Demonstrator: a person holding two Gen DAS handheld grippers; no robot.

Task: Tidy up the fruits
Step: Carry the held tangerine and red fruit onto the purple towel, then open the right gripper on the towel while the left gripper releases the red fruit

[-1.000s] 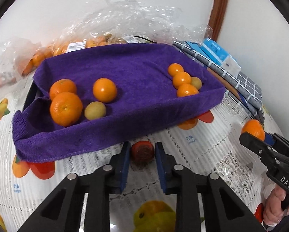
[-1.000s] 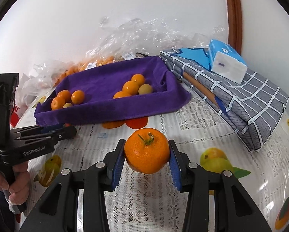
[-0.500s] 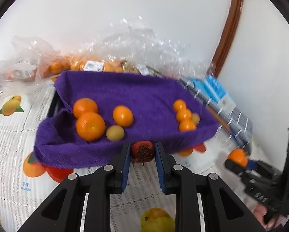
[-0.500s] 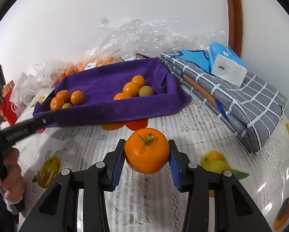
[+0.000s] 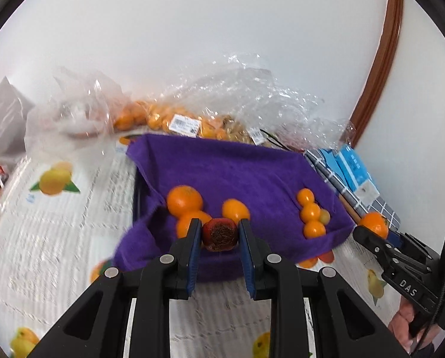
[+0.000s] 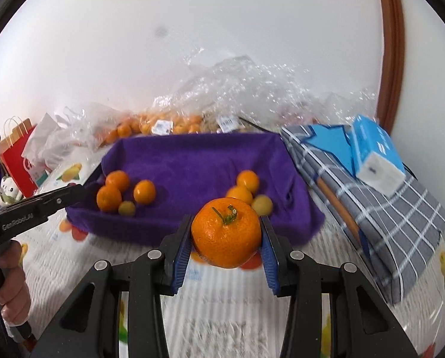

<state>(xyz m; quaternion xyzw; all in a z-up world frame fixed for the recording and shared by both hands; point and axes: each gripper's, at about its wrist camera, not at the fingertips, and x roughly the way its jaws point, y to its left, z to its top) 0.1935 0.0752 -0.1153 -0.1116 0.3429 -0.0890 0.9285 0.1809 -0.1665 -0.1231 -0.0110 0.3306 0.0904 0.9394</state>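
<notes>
— Along the left wrist view, what is lying around the left tool (image 5: 219, 235)?

— Its blue pads are pressing on a small dark-red fruit (image 5: 219, 235), holding it up in front of the near edge of a purple towel (image 5: 222, 170) that is lining a dark tray. On the towel's left, three oranges (image 5: 184, 200) are sitting bunched together, partly hidden behind the left finger. On its right, a row of small oranges (image 5: 309, 211) is lying with one greenish fruit touching them.

— And further off?

— Clear plastic bags (image 5: 252, 95) holding more oranges are piling up behind the tray against a white wall. A folded grey checked cloth (image 5: 350, 191) with a blue tissue pack (image 5: 356, 170) on it is lying to the right. At the far right, the right tool (image 5: 371, 232) is coming in with a hand below it.

— What is the right wrist view giving?

— There the right tool (image 6: 226, 235) is gripping a large orange (image 6: 226, 232), stem up, just in front of the towel's near right corner and covering part of the small fruit there. The left tool (image 6: 73, 192) is reaching in from the left, its tip at the tray's left end, with a hand (image 6: 12, 292) around its handle.

— And the surface and the room?

— The desk (image 6: 228, 328) is wearing a white lace-pattern cover printed with fruit pictures, blurred near the camera. A red paper bag (image 6: 16, 155) is standing at far left, and a brown wooden frame (image 6: 392, 44) is running up the wall at right.
</notes>
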